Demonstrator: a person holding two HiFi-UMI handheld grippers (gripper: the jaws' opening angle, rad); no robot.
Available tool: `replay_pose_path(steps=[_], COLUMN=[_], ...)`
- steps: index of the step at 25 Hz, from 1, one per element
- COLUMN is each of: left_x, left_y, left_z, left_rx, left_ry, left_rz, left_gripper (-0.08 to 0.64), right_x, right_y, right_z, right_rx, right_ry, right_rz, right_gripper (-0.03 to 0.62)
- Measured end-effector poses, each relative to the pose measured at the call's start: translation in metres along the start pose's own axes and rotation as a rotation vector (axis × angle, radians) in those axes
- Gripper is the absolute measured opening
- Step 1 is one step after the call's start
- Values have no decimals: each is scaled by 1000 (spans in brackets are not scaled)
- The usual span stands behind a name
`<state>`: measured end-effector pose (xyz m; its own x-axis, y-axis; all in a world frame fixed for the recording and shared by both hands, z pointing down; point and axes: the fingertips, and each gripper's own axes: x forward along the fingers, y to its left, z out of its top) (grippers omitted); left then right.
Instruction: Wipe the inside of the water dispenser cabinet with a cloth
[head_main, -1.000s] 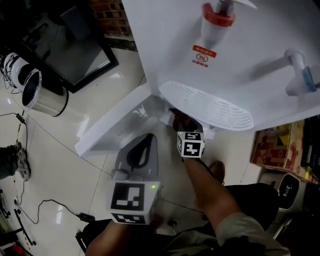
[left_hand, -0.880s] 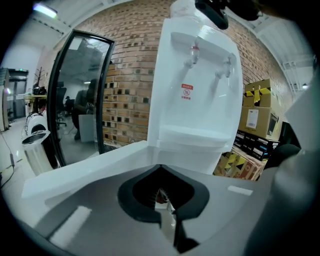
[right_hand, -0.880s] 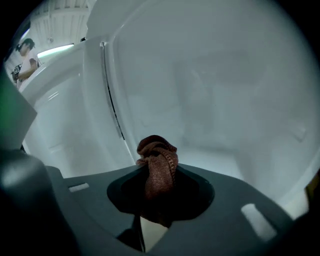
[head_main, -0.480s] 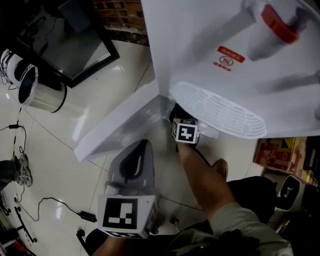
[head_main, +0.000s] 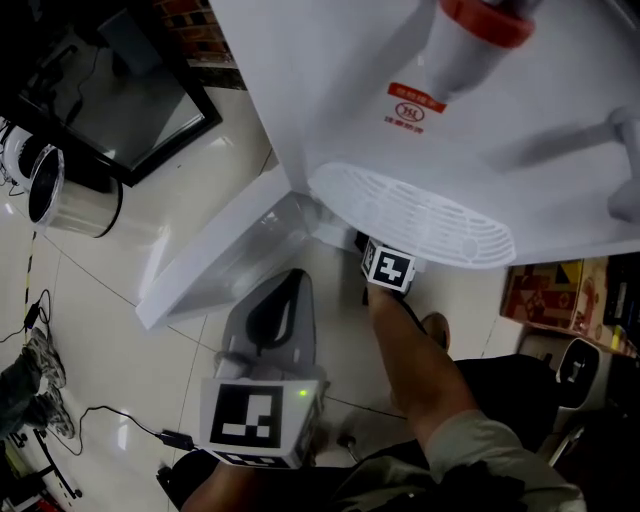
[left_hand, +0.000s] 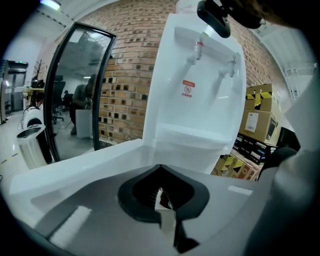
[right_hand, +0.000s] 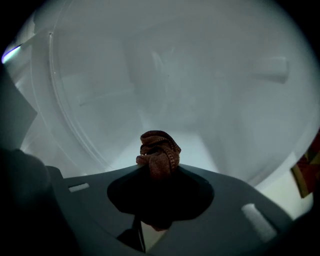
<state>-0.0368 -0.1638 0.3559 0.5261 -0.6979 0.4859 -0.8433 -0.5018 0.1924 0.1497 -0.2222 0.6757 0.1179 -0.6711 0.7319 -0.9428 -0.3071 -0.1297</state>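
Right gripper (right_hand: 158, 172) pinches a bunched brown cloth (right_hand: 159, 150) inside the cabinet (right_hand: 175, 90); left gripper (left_hand: 161, 197), jaws pressed together, hovers at its seven o'clock.

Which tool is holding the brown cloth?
The right tool, inside the white cabinet, pinches the bunched cloth. The left tool is shut and empty, outside it.

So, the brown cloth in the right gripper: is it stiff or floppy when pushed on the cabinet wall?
Probably floppy: the cloth is bunched in soft folds above the right gripper, so it should flatten against the wall. Likely light, as the small wad stands up unsupported. Its coarse weave suggests it grips rather than slides.
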Motion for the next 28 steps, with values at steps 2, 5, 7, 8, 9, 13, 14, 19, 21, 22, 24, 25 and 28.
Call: replay_pose_path(steps=[2, 5, 7, 8, 9, 13, 14, 19, 21, 22, 24, 25, 28], left_x=[2, 5, 8, 9, 10, 13, 13, 14, 14, 13, 12, 12, 6], left_y=[-7, -16, -19, -21, -22, -22, -21, -15, -11, -8, -1, 3, 14], left_z=[1, -1, -2, -3, -2, -3, -3, -7, -9, -9, -10, -10, -12], left_rx=[8, 24, 34, 39, 44, 47, 47, 52, 56, 62, 76, 80, 91], left_ry=[-4, 3, 8, 9, 9, 8, 11, 19, 18, 15, 7, 5, 2], left_rz=[-14, -33, -39, -41, -43, -41, -39, -26, -17, -11, 6, 15, 46], left_gripper=[0, 0, 0, 0, 0, 0, 0, 0, 0, 0, 0, 0, 0], right_x=[-6, -17, -23, -25, -28, -35, -35, -35, -36, -38, -42, -44, -50], right_y=[-15, -44, -54, -57, -59, -68, -70, -73, -66, -58, -36, -21, 37], right_z=[-2, -7, -13, -16, -19, -26, -27, -28, -20, -14, -1, 4, 11], right_rx=[22, 81, 103, 106, 110, 158, 174, 211, 172, 143, 86, 60, -29], right_ry=[-7, -21, -21, -20, -19, -16, -15, -17, -47, -71, -124, -147, -183], right_rz=[-29, -94, -115, -124, -134, -170, -177, -184, -151, -123, -53, -10, 165], right_gripper=[112, 109, 103, 103, 101, 101, 101, 102, 103, 104, 104, 104, 106])
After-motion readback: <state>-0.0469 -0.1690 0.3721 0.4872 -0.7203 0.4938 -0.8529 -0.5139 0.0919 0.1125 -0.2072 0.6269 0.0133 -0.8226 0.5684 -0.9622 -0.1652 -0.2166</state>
